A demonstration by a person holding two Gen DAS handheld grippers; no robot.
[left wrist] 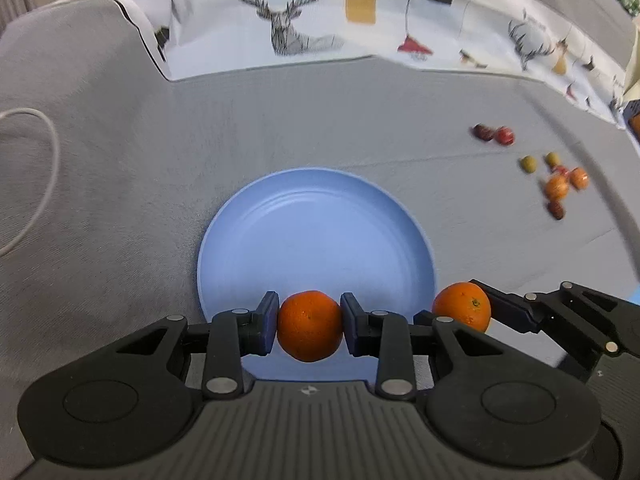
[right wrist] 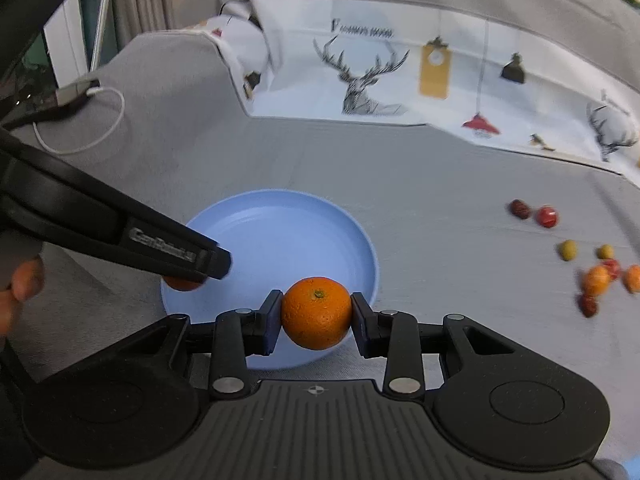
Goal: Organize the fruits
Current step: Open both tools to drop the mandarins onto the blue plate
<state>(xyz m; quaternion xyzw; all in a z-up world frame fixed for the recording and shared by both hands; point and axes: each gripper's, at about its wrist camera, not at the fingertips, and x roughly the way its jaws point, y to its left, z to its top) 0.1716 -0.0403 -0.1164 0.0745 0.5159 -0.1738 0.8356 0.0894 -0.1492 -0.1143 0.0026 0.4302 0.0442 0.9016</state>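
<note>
Left wrist view: left tool [left wrist: 309,326] grips an orange [left wrist: 310,326] over the blue plate [left wrist: 316,216]; right tool [right wrist: 316,314] clutches another orange [right wrist: 317,313].

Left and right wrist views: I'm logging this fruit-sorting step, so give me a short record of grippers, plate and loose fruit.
left gripper: shut on an orange, over the plate's near edge
right gripper: shut on a second orange, over the plate's near rim
blue plate: on the grey cloth, nothing resting in it
loose fruit: small orange, red and green pieces scattered on the cloth, to the right of the plate
</note>
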